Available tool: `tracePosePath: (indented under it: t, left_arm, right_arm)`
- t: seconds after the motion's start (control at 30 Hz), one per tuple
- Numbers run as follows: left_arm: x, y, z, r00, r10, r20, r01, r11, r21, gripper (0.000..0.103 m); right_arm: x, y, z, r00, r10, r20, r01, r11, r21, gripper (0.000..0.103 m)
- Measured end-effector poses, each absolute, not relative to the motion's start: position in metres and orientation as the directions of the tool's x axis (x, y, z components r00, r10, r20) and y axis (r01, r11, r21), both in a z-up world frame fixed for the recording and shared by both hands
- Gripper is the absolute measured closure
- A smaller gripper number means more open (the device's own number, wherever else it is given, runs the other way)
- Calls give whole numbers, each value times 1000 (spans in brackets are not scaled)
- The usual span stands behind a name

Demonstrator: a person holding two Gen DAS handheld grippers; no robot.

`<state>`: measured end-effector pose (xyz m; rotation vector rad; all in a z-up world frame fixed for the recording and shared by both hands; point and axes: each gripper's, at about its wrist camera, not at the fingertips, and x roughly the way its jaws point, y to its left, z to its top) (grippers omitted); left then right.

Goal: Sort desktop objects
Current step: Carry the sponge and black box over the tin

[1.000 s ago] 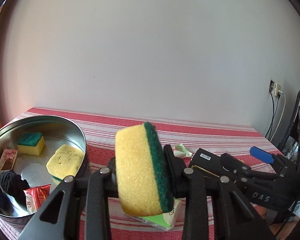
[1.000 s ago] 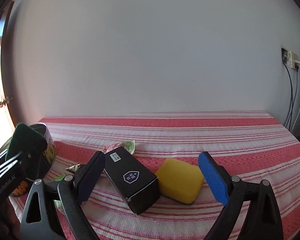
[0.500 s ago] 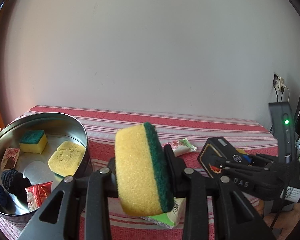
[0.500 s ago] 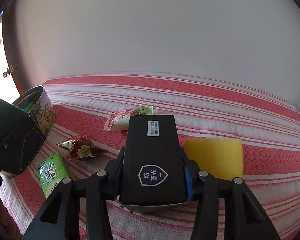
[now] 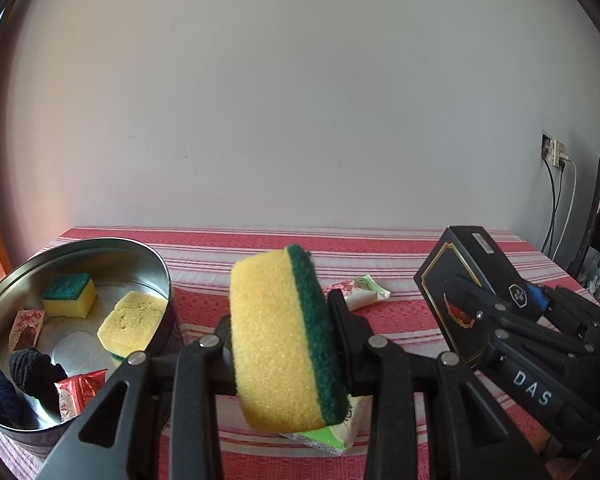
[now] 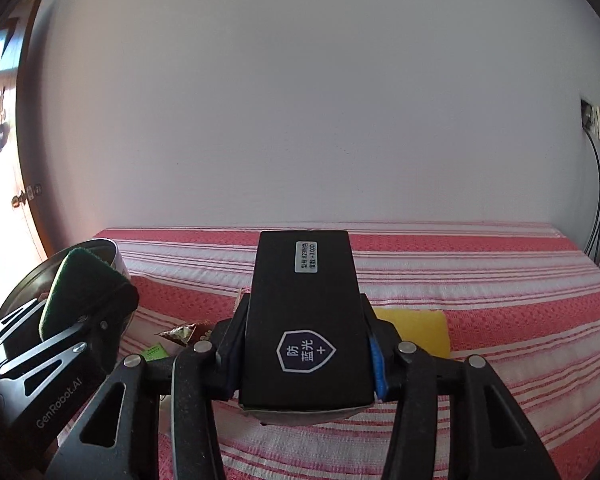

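Red-striped cloth (image 6: pixel 480 280) covers the table, plain wall behind. L gripper (image 5: pixel 284 336) is clamped on a sponge (image 5: pixel 276 336), stood on edge, yellow face toward frame left, green scrub side toward frame right. Tin (image 5: pixel 160 264) sits lower left of the left-wrist view, just beside and below the sponge, already w/ sponges, wrappers and dark cloth inside. So the sponge's next move looks like a short swing toward frame left, L hand clearly the nearer one. R gripper (image 6: pixel 304 352) holds a black box (image 6: pixel 304 312) at mid width, pads tight on its sides, long axis pointing away along the fingers, lifted off the cloth. A loose yellow sponge (image 6: pixel 416 328) lies just right of it, centre-right of the right-wrist view.
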<state>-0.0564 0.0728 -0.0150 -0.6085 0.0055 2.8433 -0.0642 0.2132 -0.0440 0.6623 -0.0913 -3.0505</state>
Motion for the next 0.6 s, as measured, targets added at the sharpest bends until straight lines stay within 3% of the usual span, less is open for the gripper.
tracePosePath:
  t: [0.3, 0.6]
  left_arm:
    - [-50, 68, -13, -896, 231, -381, -237, -971, -30, 69]
    - [-39, 53, -8, -909, 221, -354, -218, -975, -49, 69]
  right_arm:
    - [-38, 197, -36, -939, -19, -344, 10, -1000, 27, 51]
    - [-25, 207, -30, -938, -67, -341, 50, -997, 60, 51]
